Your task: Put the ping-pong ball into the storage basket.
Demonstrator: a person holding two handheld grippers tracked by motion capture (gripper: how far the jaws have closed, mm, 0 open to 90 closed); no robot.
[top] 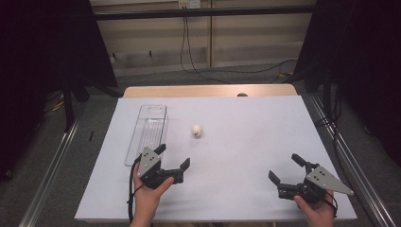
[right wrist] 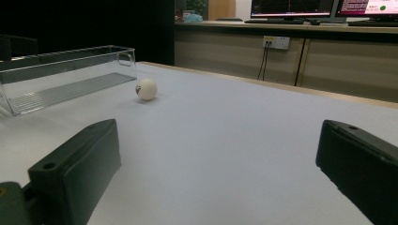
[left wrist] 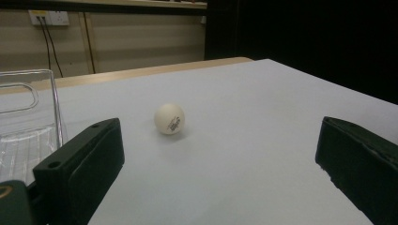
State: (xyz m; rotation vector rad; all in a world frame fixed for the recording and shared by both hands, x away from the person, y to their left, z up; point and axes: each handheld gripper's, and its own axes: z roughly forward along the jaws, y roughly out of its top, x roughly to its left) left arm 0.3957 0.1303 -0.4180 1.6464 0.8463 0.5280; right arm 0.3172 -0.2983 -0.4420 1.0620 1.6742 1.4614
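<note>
Two grippers at the near edge of the surface (top: 246, 118), one per hand. Left gripper (top: 174, 157) sits just beside the near end of the tray; right gripper (top: 286, 167) is well apart, near the right corner. Both have jaws spread wide, nothing between them, nothing held.

Count: one ball (top: 196, 130), one clear plastic tray (top: 147, 132), two grippers.

Ball is white, on the bare white sheet, just right of the tray and apart from it. It's ahead of the left gripper, slightly left of centre between its jaws in the left gripper view (left wrist: 169, 119). Round, so no long axis; small dark print faces the left gripper. In the right gripper view it sits far off to the left (right wrist: 146, 89), near the tray's end.

Tray is long and narrow, long axis running away from the person, roughly parallel to the surface's left edge. Empty, ribbed floor, cut-out handle at the far end wall.
</note>
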